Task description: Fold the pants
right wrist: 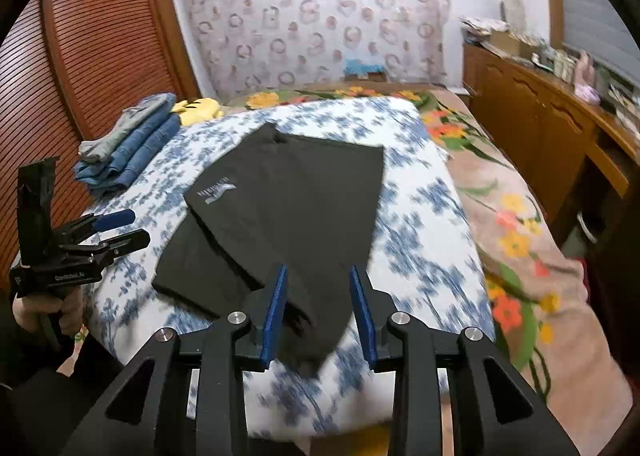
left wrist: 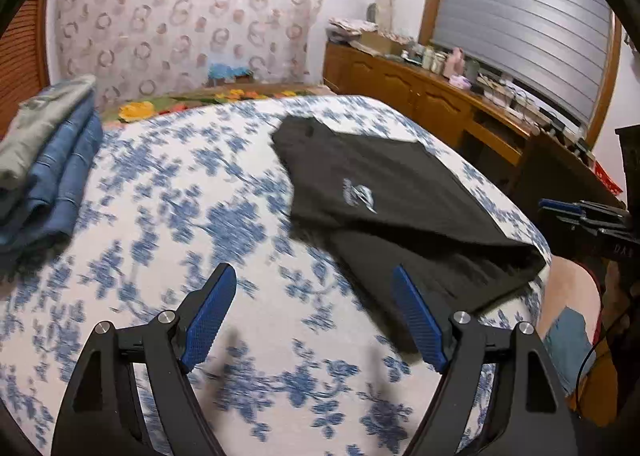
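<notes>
Left gripper (left wrist: 312,312) first: we've got its blue-padded jaws spread wide with nothing between them, hanging over bare quilt. Out at nine o'clock in that view sits a stack of folded blue denim and grey garments (left wrist: 48,160). Moving rightward across the blue-and-white floral quilt (left wrist: 180,192), we reach the black pants with a small white logo (left wrist: 384,200), lying folded on the bed at about one o'clock from the left jaws, their near edge just beside the right-hand pad.

Over to the right wrist view, and the same black pants fill the centre, a lower layer peeking out at eight o'clock. Our right gripper (right wrist: 318,308) is parted partway, hovering above the near corner of the cloth; the pads look clear of the fabric, so we'd call it released, not pinched. At three o'clock runs the wooden sideboard with cluttered top (right wrist: 540,112).

We judge a fold is just laid down. To finish well, we'd want both grippers taking the near edge at matching corners, lifting together, and laying it squarely over the far edge so the layers line up without that offset at the left.
</notes>
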Available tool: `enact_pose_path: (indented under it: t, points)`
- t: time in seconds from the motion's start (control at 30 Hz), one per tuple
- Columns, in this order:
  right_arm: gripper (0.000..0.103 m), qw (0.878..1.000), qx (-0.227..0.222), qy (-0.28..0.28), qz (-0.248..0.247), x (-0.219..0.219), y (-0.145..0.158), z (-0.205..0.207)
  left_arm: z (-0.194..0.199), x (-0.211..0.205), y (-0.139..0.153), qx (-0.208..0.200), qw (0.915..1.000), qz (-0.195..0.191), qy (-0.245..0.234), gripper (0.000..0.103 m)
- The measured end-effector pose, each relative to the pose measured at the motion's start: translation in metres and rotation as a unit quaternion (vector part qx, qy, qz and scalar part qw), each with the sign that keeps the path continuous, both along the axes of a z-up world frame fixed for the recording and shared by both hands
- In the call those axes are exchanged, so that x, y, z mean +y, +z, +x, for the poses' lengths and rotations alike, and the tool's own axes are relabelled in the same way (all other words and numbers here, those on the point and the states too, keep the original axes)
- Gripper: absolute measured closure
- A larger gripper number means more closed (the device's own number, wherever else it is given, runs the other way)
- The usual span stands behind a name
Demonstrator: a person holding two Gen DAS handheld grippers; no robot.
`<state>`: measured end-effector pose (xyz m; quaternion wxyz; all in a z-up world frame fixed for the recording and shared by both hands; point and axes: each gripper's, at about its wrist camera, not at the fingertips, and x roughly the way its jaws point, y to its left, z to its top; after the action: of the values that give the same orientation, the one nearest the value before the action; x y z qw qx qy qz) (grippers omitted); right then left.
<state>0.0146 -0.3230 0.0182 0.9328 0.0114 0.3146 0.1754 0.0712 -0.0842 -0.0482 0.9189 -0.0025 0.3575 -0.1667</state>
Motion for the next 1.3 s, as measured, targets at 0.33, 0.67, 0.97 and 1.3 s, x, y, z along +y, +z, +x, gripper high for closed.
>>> enact_pose_path:
  t: [0.33, 0.67, 0.97, 1.3]
  points:
    - [0.068, 0.995, -0.007, 0.098, -0.011, 0.066, 0.002, 0.057, 0.008, 0.027, 0.02, -0.026, 0.9991, 0.008, 0.031, 0.022]
    - [0.064, 0.987, 0.023, 0.152, -0.035, 0.11, -0.007, 0.106, 0.008, 0.049, 0.022, -0.033, 0.9981, 0.004, 0.051, 0.022]
    - [0.061, 0.984, 0.033, 0.156, -0.076, 0.147, -0.011, 0.131, 0.006, 0.065, 0.017, -0.029, 0.9972, -0.003, 0.068, 0.022]
    - [0.061, 0.976, 0.049, 0.175, -0.119, 0.18, -0.028, 0.148, 0.003, 0.074, 0.012, -0.024, 0.9967, -0.006, 0.078, 0.022]
